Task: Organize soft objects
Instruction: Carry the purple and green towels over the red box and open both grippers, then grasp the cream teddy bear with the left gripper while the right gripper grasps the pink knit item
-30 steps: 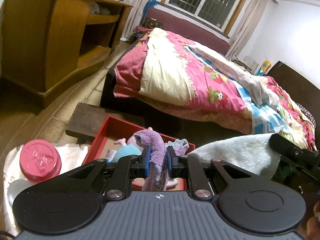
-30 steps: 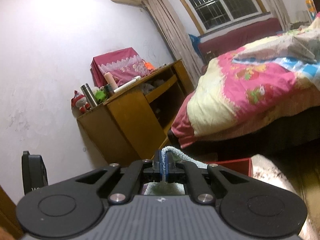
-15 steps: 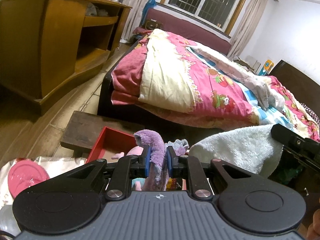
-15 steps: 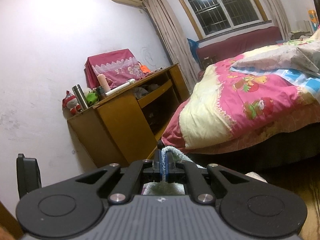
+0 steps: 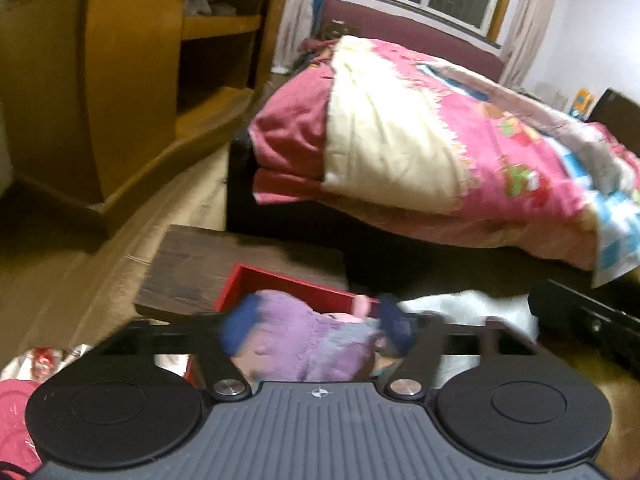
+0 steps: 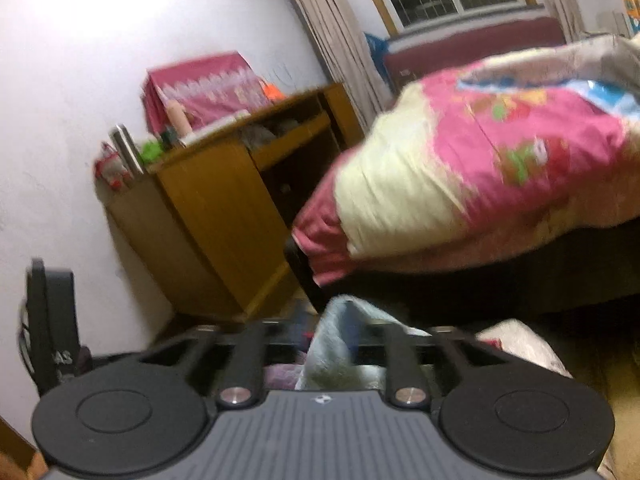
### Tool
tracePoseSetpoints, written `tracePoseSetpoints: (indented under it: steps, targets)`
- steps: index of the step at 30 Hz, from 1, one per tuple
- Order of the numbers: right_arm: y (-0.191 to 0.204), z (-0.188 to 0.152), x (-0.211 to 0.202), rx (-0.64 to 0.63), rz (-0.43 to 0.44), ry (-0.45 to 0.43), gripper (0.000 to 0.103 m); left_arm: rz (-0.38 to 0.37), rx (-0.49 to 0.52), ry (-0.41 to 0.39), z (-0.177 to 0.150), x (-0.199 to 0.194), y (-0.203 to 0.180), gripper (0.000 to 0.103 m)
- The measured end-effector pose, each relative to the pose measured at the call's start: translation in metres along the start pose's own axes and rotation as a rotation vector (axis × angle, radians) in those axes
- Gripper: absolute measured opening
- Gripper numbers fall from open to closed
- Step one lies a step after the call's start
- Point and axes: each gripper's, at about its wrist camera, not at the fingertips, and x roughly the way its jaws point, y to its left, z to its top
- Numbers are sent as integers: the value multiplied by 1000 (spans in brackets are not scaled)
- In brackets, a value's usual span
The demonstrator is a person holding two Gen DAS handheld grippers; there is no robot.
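Observation:
In the left wrist view my left gripper [image 5: 316,326] is open, its blue pads spread wide. A purple plush toy [image 5: 304,344] sits loose between the fingers, over the red box [image 5: 280,280]. A white fluffy towel [image 5: 468,308] shows to the right, beside my right gripper's black body [image 5: 588,320]. In the right wrist view my right gripper [image 6: 344,332] is open, arms spread, and the pale towel [image 6: 340,340] lies loose between them. Both views are motion-blurred.
A bed with a pink and cream quilt [image 5: 420,140] fills the far right. A wooden desk [image 5: 120,80] stands at the left with clutter on top. A dark wooden board [image 5: 208,264] lies under the red box. A pink lid [image 5: 12,420] sits at lower left.
Both grippers have opened: the left has let go of the purple toy, the right has let go of the towel. Both have dropped lower towards the red box.

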Motion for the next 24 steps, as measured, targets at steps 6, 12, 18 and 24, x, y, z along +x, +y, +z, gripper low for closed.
tracePoseSetpoints:
  steps: [6, 12, 18, 24]
  targets:
    - [-9, -6, 6, 14, -28, 47, 25, -25, -16, 64, -14, -12, 9, 70]
    - [-4, -9, -16, 65, -12, 82, 26, -47, -17, 83, -34, -52, 15, 73]
    - [7, -35, -50, 54, -12, 128, 32, -63, 11, 142, -70, -77, 15, 73]
    - [0, -72, -70, 76, -26, 216, 33, -63, 73, 245, -117, -88, 15, 72]
